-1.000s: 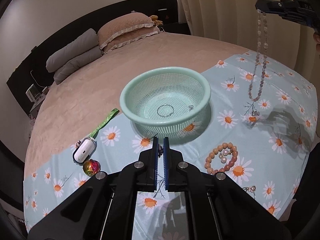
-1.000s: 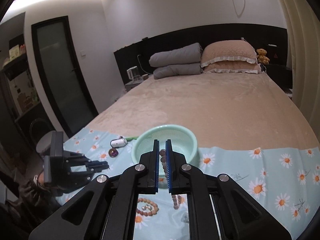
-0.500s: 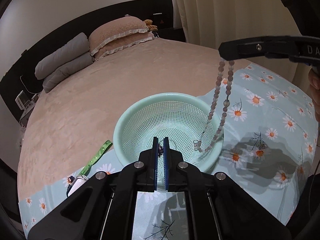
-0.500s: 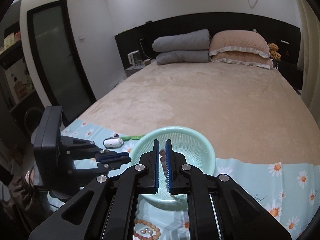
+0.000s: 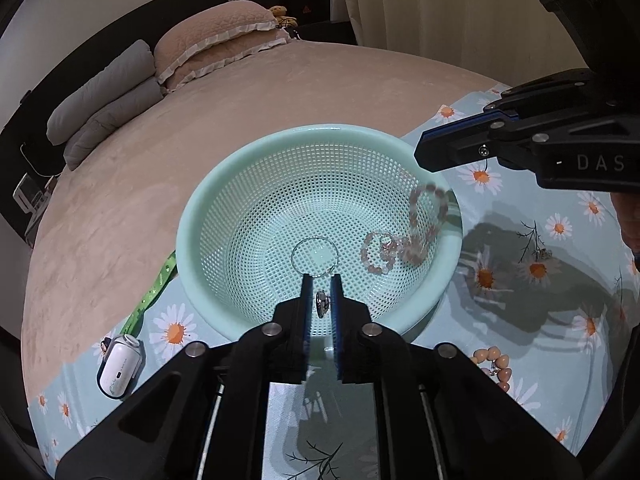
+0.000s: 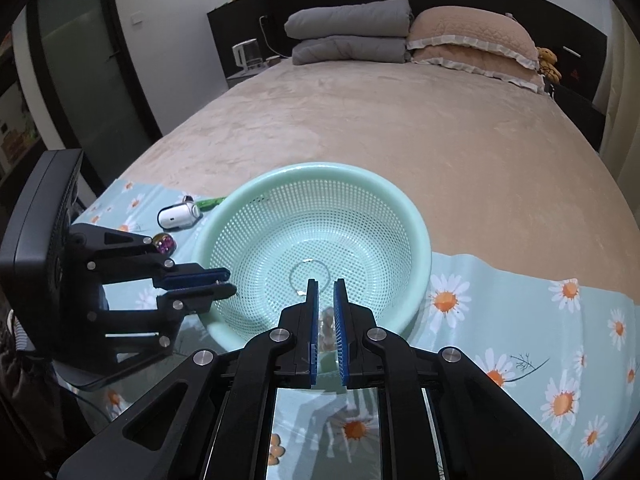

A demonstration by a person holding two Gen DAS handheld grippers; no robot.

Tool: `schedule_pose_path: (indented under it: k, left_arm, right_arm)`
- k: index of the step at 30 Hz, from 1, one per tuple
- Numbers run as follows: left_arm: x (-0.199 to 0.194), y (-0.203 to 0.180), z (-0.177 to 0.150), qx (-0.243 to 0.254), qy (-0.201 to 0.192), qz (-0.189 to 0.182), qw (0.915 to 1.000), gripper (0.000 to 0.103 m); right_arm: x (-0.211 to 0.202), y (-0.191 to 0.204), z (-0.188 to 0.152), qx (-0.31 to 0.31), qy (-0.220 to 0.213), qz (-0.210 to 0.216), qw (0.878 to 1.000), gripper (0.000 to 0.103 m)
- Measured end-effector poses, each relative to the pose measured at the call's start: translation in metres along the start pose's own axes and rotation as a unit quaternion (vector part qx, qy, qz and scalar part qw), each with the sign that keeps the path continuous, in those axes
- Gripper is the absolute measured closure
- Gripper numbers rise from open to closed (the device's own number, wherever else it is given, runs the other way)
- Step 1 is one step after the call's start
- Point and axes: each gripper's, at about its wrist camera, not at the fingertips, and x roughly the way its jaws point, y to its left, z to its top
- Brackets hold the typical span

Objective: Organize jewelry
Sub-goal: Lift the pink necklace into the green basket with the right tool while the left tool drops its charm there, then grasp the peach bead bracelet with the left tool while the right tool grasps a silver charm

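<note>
Left gripper [image 5: 321, 300] has just cracked its jaws open, a small silver charm [image 5: 322, 302] loose between them over the basket [image 5: 224, 184]. Right gripper [image 6: 326, 304] looks parted a bit too, its bead necklace [image 5: 404, 240] blurry inside the basket, beside a thin ring [image 5: 315, 255].

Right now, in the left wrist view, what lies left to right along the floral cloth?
White case → green strap → mint basket → thin ring inside it → pink bead necklace → wooden bead bracelet.
</note>
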Motion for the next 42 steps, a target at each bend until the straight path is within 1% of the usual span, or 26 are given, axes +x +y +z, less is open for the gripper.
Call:
schedule_pose_path:
  k: [1, 2, 3, 4, 5, 6, 7, 9, 11, 13, 18, 23, 27, 31, 36, 42]
  left_arm:
    - [-0.001, 0.000, 0.000, 0.001, -0.002, 0.002, 1.0000, 0.056]
    - [-0.002, 0.000, -0.001, 0.005, -0.006, 0.009, 0.9999, 0.043]
    - [-0.005, 0.000, -0.001, 0.009, -0.014, 0.017, 0.9997, 0.027]
    - [-0.009, -0.001, -0.001, 0.015, -0.022, 0.019, 0.9995, 0.022]
    - [-0.012, 0.000, -0.001, 0.019, -0.026, 0.020, 0.9993, 0.019]
    - [-0.014, 0.000, 0.000, 0.022, -0.028, 0.028, 0.9990, 0.007]
    - [-0.017, 0.002, 0.000, 0.025, -0.034, 0.036, 0.9985, 0.006]
    - [-0.020, 0.004, 0.000, 0.024, -0.039, 0.041, 0.9981, 0.006]
    - [-0.018, 0.009, -0.001, 0.016, -0.031, 0.041, 0.9986, 0.006]
    - [-0.017, 0.011, -0.003, 0.012, -0.026, 0.042, 0.9987, 0.006]
    - [-0.020, 0.012, -0.005, 0.007, -0.020, 0.044, 0.9988, 0.006]
    - [-0.021, 0.004, -0.012, 0.010, -0.010, 0.035, 0.9993, 0.006]
    - [-0.020, -0.005, -0.021, 0.014, 0.001, 0.034, 0.9993, 0.006]
    - [-0.020, -0.013, -0.033, 0.010, 0.011, 0.020, 0.9997, 0.006]
    - [-0.006, -0.030, -0.052, 0.027, 0.042, 0.005, 0.9987, 0.006]
    - [0.009, -0.055, -0.068, 0.052, 0.075, -0.009, 0.9958, 0.006]
  right_arm:
    - [0.000, -0.003, 0.000, 0.009, 0.000, -0.004, 1.000, 0.088]
    - [0.000, -0.007, 0.000, 0.020, -0.001, -0.010, 1.000, 0.060]
    - [-0.001, -0.012, 0.000, 0.035, -0.005, -0.025, 0.999, 0.039]
    - [-0.006, -0.016, -0.003, 0.049, -0.022, -0.043, 0.998, 0.016]
    - [-0.013, -0.020, -0.004, 0.058, -0.044, -0.055, 0.996, 0.017]
    - [-0.016, -0.024, -0.005, 0.063, -0.052, -0.058, 0.995, 0.017]
    - [-0.018, -0.028, -0.006, 0.071, -0.051, -0.063, 0.994, 0.017]
    - [-0.021, -0.039, -0.009, 0.095, -0.049, -0.072, 0.992, 0.017]
    - [-0.022, -0.049, -0.013, 0.120, -0.046, -0.067, 0.989, 0.016]
    - [-0.022, -0.057, -0.018, 0.137, -0.038, -0.072, 0.987, 0.016]
    - [-0.025, -0.068, -0.031, 0.151, -0.027, -0.083, 0.985, 0.016]
    - [-0.025, -0.071, -0.042, 0.149, -0.010, -0.097, 0.984, 0.016]
    - [-0.024, -0.071, -0.051, 0.143, 0.006, -0.106, 0.984, 0.016]
    - [-0.021, -0.068, -0.060, 0.126, 0.029, -0.113, 0.985, 0.016]
    - [-0.023, -0.067, -0.080, 0.111, 0.055, -0.125, 0.984, 0.016]
    - [-0.025, -0.070, -0.115, 0.088, 0.099, -0.154, 0.979, 0.016]
